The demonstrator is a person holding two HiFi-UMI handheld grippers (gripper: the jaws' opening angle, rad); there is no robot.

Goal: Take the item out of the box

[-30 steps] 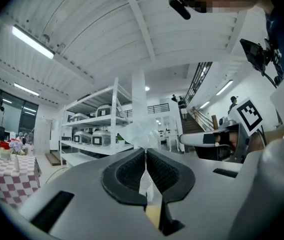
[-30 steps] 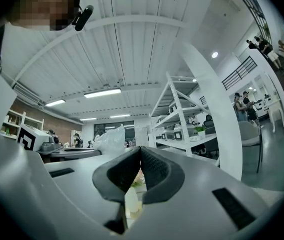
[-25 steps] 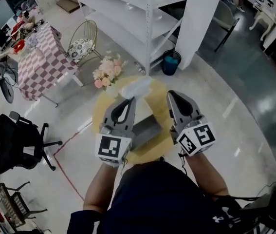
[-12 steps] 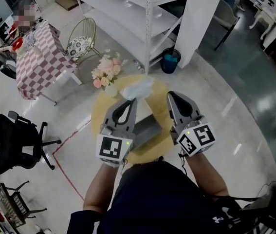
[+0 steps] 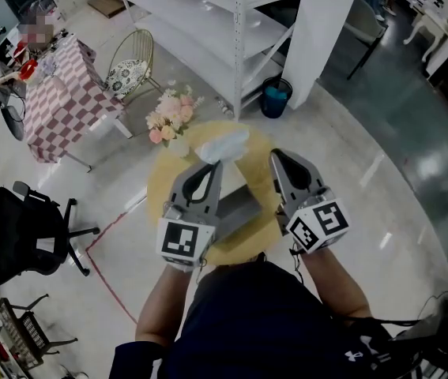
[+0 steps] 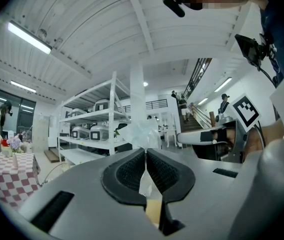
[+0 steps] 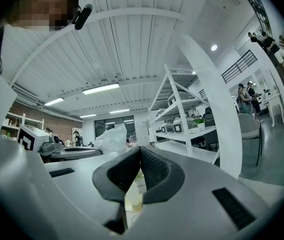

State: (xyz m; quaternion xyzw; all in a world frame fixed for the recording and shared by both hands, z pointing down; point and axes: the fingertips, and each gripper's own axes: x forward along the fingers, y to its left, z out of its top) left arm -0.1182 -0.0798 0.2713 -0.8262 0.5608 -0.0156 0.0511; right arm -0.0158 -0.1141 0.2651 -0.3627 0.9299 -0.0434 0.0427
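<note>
Looks like the tail end of the pull-out step. Got the left gripper (image 5: pixel 216 162) pinched tight on a corner of the item (image 5: pixel 222 144), a whitish crinkly plastic thing, sticking out beyond the tips, past the far end of the grey box (image 5: pixel 238 212) and over the far side of the round yellow table (image 5: pixel 159 189), so clear of the box, not inside it. Same story in the left gripper view: pads squeezed together with a thin sliver of plastic sandwiched between. Got the right gripper (image 5: pixel 276 154) pressed together too, on nothing, just parked level beside the box. Next up, probably: carrying the item to a bare bit of table and easing the pinch open. Calls for a gentle hand, what with flimsy plastic held by one corner, likely to swing or slip. Can't tell about anything else left in the box.
</note>
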